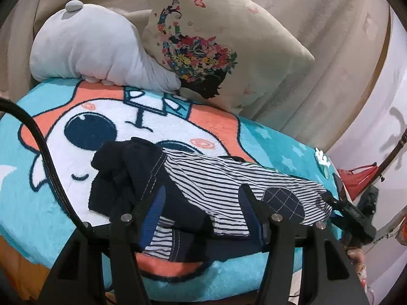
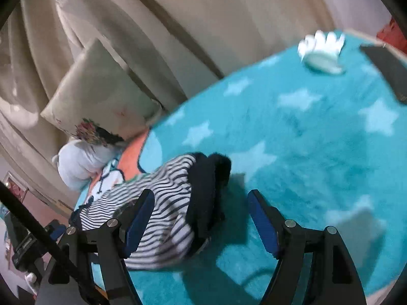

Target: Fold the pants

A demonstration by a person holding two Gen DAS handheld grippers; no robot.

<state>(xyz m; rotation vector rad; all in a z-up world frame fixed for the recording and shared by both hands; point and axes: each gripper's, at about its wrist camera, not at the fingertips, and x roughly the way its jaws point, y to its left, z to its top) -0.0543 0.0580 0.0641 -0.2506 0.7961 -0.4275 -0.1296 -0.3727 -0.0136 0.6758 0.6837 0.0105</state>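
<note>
Because the small navy-and-white striped pants (image 1: pixel 216 185) lie bunched rather than flat, you have both grippers set at opposite ends of them. They rest near the middle of the plush turquoise blanket (image 2: pixel 318 139), a deep-pile fleece printed with pale stars and a big orange-and-white cartoon face.

Your left gripper (image 1: pixel 203 218) straddles the near edge of the garment, jaws part-way spread; navy cloth lies draped between the ribbed blue pads, yet they do not press on it. Your right gripper (image 2: pixel 201 221) stands spread wide over the dark waistband end, the striped cloth passing by its left pad and bare blanket under its right one, so it pinches nothing either. That view is smeared, so finer contact there cannot be told.

The fabric looks thin and soft, a knit with narrow stripes, solid navy panels with pale topstitching, and an oval navy knee patch (image 1: pixel 282 203) crossed by a white grid. It will likely slump and drag on the pile, so judge your pinch at a seam.

At the far edge a grey plush toy (image 1: pixel 96 48) leans against a beige cushion with a floral print (image 1: pixel 216 38).
</note>
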